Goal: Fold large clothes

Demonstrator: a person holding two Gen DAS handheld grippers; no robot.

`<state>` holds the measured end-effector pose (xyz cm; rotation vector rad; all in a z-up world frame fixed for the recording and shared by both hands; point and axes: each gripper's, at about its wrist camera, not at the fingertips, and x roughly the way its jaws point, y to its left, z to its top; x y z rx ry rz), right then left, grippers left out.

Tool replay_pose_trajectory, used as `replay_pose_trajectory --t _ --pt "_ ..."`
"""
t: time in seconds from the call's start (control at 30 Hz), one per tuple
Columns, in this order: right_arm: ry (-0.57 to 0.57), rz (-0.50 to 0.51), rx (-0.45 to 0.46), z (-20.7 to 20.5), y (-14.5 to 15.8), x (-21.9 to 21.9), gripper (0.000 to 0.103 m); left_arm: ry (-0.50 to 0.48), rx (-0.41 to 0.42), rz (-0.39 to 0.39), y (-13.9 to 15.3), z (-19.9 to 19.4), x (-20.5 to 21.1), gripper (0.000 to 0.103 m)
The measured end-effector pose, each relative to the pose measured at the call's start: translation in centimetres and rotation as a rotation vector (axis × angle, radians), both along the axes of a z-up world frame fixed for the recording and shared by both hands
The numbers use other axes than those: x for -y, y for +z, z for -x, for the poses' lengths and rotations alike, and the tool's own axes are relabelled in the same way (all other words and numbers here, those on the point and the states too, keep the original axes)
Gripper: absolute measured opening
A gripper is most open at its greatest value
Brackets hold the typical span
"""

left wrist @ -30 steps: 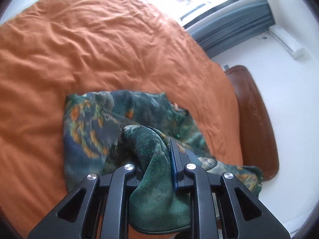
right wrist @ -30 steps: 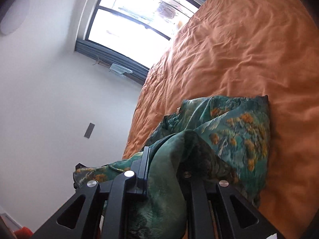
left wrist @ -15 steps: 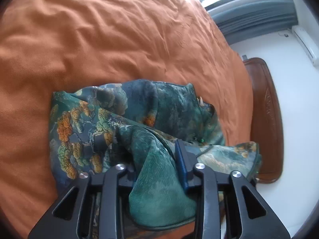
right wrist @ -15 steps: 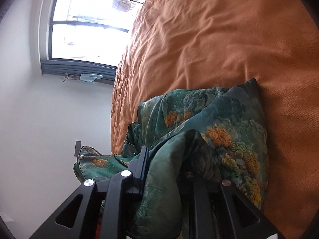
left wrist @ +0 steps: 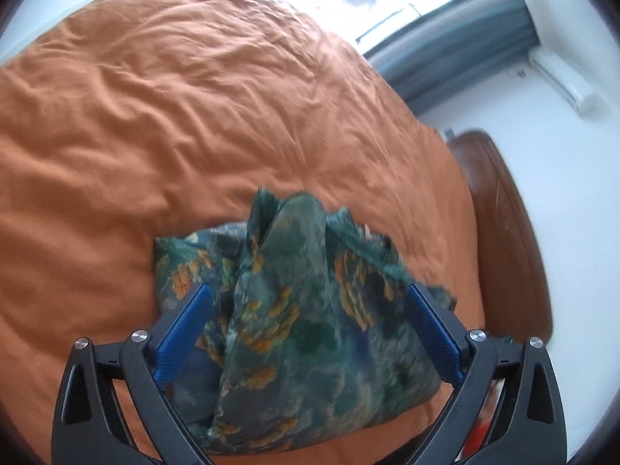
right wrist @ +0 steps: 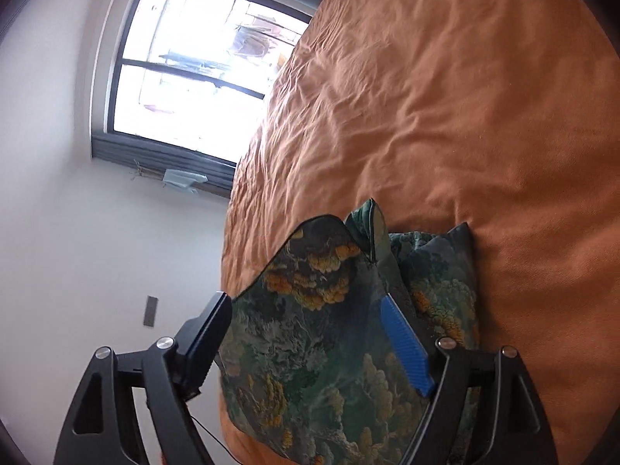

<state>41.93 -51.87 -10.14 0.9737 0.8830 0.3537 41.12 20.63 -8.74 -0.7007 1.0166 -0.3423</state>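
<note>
The wide bed with a wrinkled orange cover (left wrist: 174, 124) fills most of both views, and at its near edge lies the dark green silky garment with an orange and yellow flower print (left wrist: 310, 310), gathered into a loose, half-folded heap. In the left wrist view the heap is directly ahead of the left tool (left wrist: 306, 333), and its raised fold stands up between the two blue pads (left wrist: 182, 333) and points away toward the middle of the bed. The jaws of this tool are opening and already stand wide; the cloth is between them but the pads do not press on it. In the right wrist view the same garment (right wrist: 321, 329) lies directly in front of the right tool (right wrist: 310, 345), whose jaws are also opening, with the fabric loose between them and not pinched. Both tools are about equally near to the heap, one at each side of its near end, so I judge that neither hand has an advantage. The long axis of the heap seems to run from the bed edge toward the middle, though the bunching makes this uncertain. The next move, I think, needs a new grip on an outer edge to flatten it. A brown padded headboard (left wrist: 503, 232) stands at the right side, and a window with a dark frame (right wrist: 186, 62) is beyond the bed.
</note>
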Motion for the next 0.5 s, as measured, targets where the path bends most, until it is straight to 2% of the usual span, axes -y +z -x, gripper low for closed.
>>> replay_pose_trajectory --t 0.1,0.23,0.3,0.37,0.4,0.43,0.47,0.5 --pt "0.069 0.115 -0.012 0.2 -0.4 -1.6 0.081 -0.087 -0.020 -0.117 -1.5 0.0 2.4 0.099" --pt "0.142 0.337 -0.024 -0.7 -1.4 -4.3 0.081 -0.143 -0.017 -0.332 -3.6 -1.7 6.6 0.098" --pt "0.153 0.432 -0.021 -2.0 -2.0 -5.6 0.081 -0.133 -0.027 -0.400 -4.7 -3.1 7.8 0.098" --pt "0.145 0.467 -0.028 -3.2 -2.6 -6.3 0.081 -0.108 -0.042 -0.414 -5.7 -4.4 8.4 0.091" --pt "0.141 0.476 -0.031 -3.5 -2.7 -6.5 0.081 -0.105 -0.049 -0.396 -6.1 -5.0 8.5 0.069" --pt "0.143 0.484 -0.028 -3.7 -2.8 -6.8 0.082 -0.100 -0.069 -0.393 -6.6 -5.5 8.6 0.052" --pt "0.153 0.502 -0.022 -4.1 -2.9 -7.2 0.080 -0.085 -0.084 -0.408 -6.8 -5.7 8.6 0.044" --pt "0.156 0.525 -0.018 -4.3 -3.0 -7.5 0.069 -0.071 -0.082 -0.431 -6.9 -5.8 8.7 0.023"
